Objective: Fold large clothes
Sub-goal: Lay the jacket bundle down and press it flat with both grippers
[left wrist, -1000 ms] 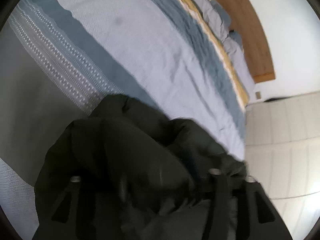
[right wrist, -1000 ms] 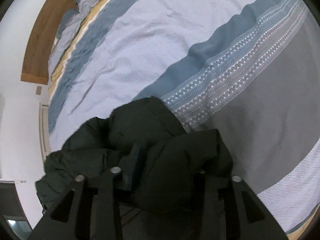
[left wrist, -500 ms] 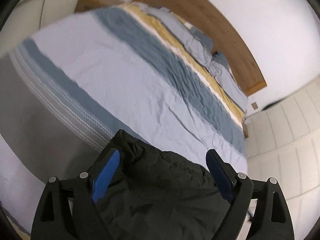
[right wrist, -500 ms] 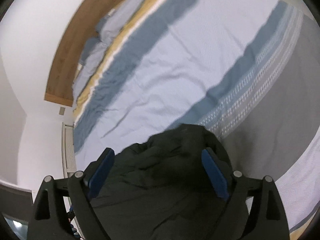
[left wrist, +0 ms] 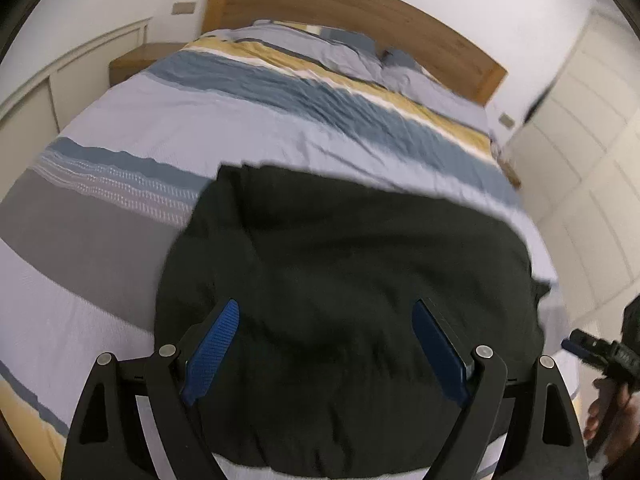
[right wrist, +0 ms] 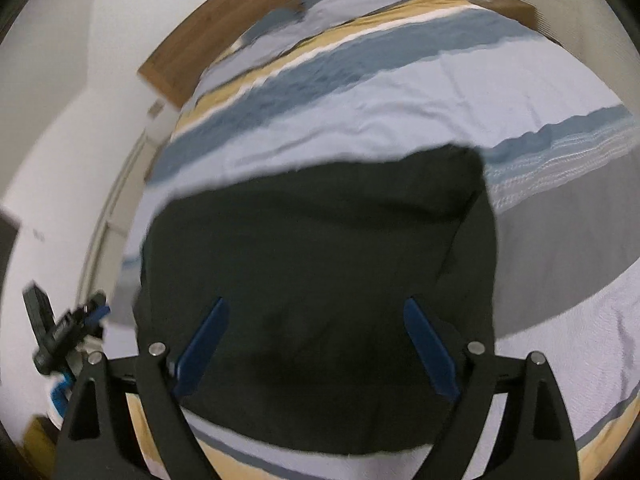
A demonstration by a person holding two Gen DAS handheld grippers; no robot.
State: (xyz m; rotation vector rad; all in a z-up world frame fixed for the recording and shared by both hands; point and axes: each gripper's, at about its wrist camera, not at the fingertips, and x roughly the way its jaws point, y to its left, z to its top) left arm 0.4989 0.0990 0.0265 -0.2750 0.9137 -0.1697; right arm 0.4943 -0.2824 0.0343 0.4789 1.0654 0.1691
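Note:
A large black garment (left wrist: 360,264) lies spread on the foot end of the striped bed (left wrist: 168,120), and shows in the right wrist view (right wrist: 320,248) too. My left gripper (left wrist: 326,316) is open and empty, held above the garment's near part. My right gripper (right wrist: 316,312) is open and empty, also above the garment. Each gripper shows at the edge of the other's view: the right one (left wrist: 600,354) low at the right, the left one (right wrist: 68,332) low at the left. The blue pads (left wrist: 212,344) touch nothing.
The bed has a wooden headboard (left wrist: 360,12) and pillows (left wrist: 320,46) at the far end. A wooden nightstand (left wrist: 140,58) stands at the far left of the bed. White cabinet fronts (left wrist: 580,152) run along the right side. White walls surround the room.
Both grippers have let go of the bunched black garment and opened. They have pulled back and up, and the garment now lies spread out on the bed.

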